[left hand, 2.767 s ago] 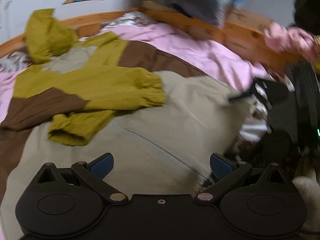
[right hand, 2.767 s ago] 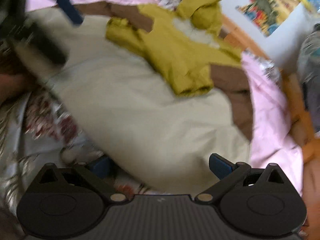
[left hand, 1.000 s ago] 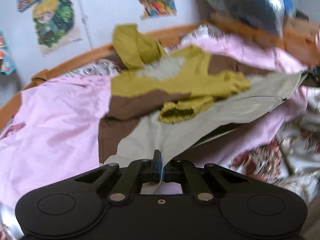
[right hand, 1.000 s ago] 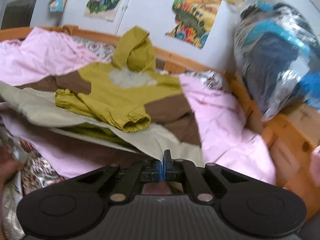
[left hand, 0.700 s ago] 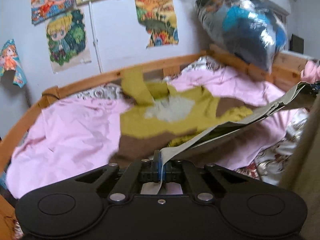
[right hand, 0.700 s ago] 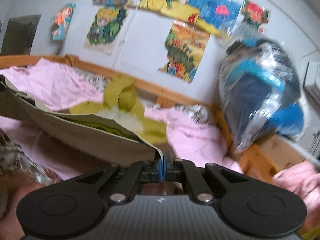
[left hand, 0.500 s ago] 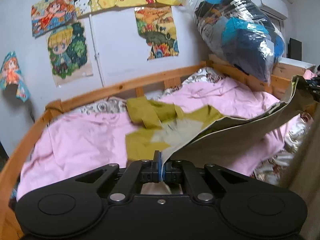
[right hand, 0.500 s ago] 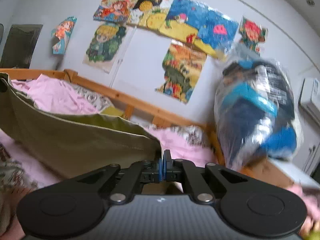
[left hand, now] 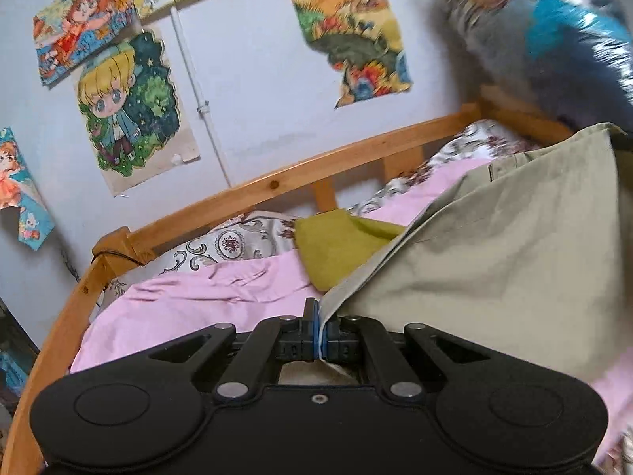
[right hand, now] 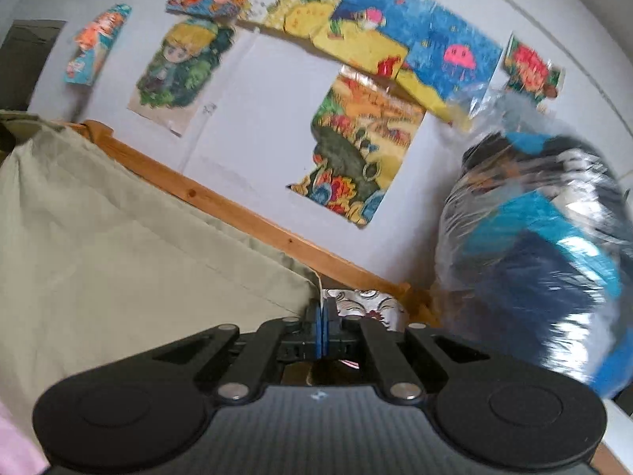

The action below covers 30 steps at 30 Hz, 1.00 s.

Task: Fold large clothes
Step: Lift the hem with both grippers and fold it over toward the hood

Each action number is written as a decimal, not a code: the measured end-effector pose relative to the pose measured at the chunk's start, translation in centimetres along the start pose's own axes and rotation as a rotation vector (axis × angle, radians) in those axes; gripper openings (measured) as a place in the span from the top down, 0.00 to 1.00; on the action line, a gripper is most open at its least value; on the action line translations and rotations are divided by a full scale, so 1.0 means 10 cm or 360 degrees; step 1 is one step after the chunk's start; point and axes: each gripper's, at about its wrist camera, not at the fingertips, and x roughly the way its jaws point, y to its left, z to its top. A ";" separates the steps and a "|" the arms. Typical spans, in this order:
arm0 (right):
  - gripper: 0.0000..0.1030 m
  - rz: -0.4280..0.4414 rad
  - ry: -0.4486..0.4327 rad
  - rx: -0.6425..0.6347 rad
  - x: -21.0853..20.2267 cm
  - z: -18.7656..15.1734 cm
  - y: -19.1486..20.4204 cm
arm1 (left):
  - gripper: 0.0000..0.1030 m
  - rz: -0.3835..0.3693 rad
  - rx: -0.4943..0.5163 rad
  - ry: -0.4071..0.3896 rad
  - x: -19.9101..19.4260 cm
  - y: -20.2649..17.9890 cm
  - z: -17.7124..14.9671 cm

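The jacket's beige lower half (left hand: 494, 253) is lifted off the bed and spans between both grippers like a sheet. My left gripper (left hand: 319, 330) is shut on one bottom corner of that hem. In the right wrist view the same beige panel (right hand: 118, 261) fills the left side, and my right gripper (right hand: 321, 326) is shut on its other corner. Only the mustard hood (left hand: 336, 243) of the jacket shows beyond the raised cloth; the sleeves and brown band are hidden under it.
A pink sheet (left hand: 190, 301) covers the bed, with a patterned pillow (left hand: 237, 243) at its head. A wooden rail (left hand: 277, 182) curves along the wall of posters (left hand: 130, 107). A plastic-wrapped bundle (right hand: 546, 261) sits at the right end.
Both grippers have risen and carried the beige hem toward the hood end. The raised cloth now hides the folded sleeves and brown band that showed a second ago.
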 end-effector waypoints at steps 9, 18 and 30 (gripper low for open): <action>0.99 0.0054 0.0254 -0.0010 1.56 -0.51 0.27 | 0.99 0.0021 -0.0125 0.0175 1.61 0.10 -0.10; 0.99 0.0093 0.0399 -0.0086 2.33 -1.03 0.60 | 0.99 -0.0063 -0.0182 0.0393 2.68 0.09 -0.54; 0.96 0.0136 0.0444 -0.0136 2.45 -1.19 0.68 | 0.43 -0.0175 -0.0355 0.0481 2.78 0.28 -0.65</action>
